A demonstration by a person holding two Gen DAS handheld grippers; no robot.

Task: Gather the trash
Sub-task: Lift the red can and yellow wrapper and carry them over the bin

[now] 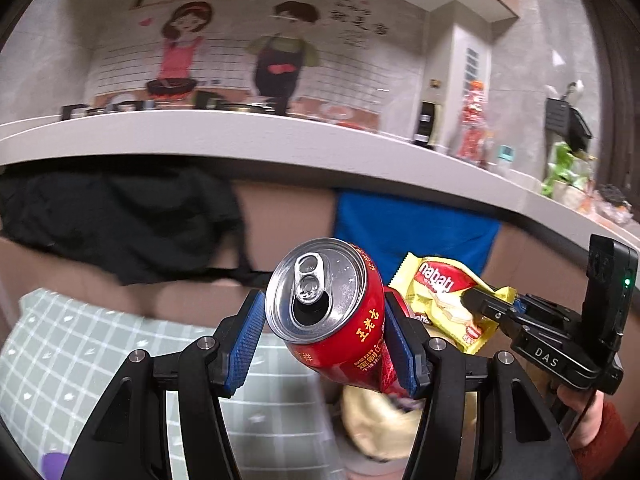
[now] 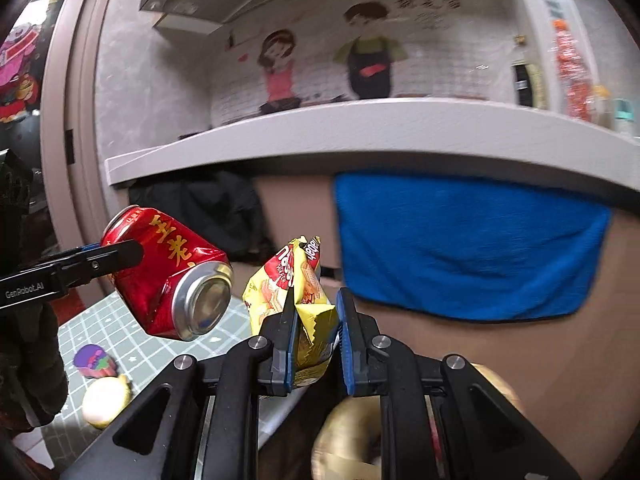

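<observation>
My left gripper is shut on a dented red drink can, opened top facing the camera, held in the air. The can also shows in the right wrist view, pinched by the left gripper's fingers. My right gripper is shut on a crumpled yellow Nabati wafer wrapper, also held up. In the left wrist view the wrapper sits just right of the can, gripped by the right gripper. A blurred pale round container lies below both.
A green checked tablecloth lies lower left, with a purple object and a yellow ball on it. A blue cloth and a black garment hang under a white counter edge.
</observation>
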